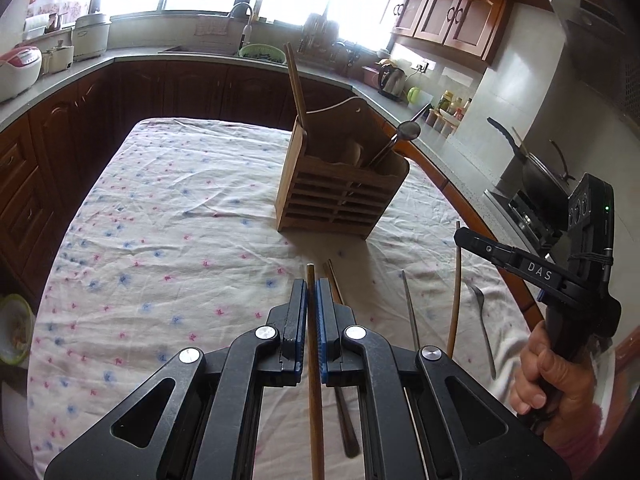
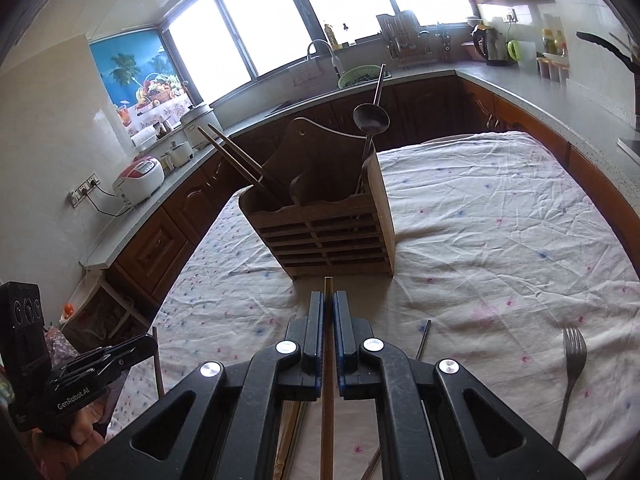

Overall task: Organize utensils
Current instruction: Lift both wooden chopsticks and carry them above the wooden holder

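Note:
A wooden utensil holder (image 1: 340,196) (image 2: 324,224) stands on the flowered tablecloth. It holds wooden chopsticks (image 2: 236,160), a metal ladle (image 2: 371,120) and other metal utensils. My left gripper (image 1: 311,292) is shut on a brown wooden chopstick (image 1: 314,360), above the cloth in front of the holder. My right gripper (image 2: 328,304) is shut on another wooden chopstick (image 2: 327,400), close in front of the holder. In the left wrist view the right gripper (image 1: 460,236) holds its chopstick (image 1: 455,300) upright. A metal fork (image 2: 570,376) (image 1: 484,328), a metal chopstick (image 1: 411,312) and another wooden chopstick (image 1: 336,288) lie on the cloth.
The table's cloth (image 1: 160,240) reaches close to the dark wood kitchen counters on the left and back. A sink with a green basin (image 2: 358,76) is behind. A kettle (image 1: 390,78), a rice cooker (image 2: 138,180) and a wok (image 1: 536,176) sit on the counters.

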Motion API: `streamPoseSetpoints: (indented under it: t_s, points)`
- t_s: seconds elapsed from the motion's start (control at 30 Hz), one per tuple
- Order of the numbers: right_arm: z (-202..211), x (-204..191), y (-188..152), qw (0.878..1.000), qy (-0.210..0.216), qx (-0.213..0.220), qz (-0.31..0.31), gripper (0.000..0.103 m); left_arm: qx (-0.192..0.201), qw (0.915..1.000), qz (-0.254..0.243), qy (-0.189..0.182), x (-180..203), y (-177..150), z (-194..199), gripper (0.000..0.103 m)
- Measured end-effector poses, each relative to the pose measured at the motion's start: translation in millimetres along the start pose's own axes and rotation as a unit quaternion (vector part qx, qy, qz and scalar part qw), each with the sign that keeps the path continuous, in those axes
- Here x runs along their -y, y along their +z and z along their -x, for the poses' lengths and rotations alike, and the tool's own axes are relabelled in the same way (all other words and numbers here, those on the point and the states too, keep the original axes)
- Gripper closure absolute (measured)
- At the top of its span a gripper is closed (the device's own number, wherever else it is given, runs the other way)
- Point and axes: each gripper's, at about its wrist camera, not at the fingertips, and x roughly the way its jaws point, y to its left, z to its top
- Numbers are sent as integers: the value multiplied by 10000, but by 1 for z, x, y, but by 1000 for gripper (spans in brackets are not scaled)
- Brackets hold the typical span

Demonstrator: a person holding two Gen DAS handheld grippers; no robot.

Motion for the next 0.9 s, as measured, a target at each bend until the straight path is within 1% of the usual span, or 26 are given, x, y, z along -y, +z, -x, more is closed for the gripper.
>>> streamPoseSetpoints:
  t_s: [0.47, 0.9]
  points:
    - [50, -26, 4, 9980, 166, 555, 251, 99, 694, 9975, -29, -109, 9, 8, 61, 99]
    - [77, -38, 14, 9941, 180, 966, 460, 99, 1098, 9938, -58, -137, 12, 20, 87, 100]
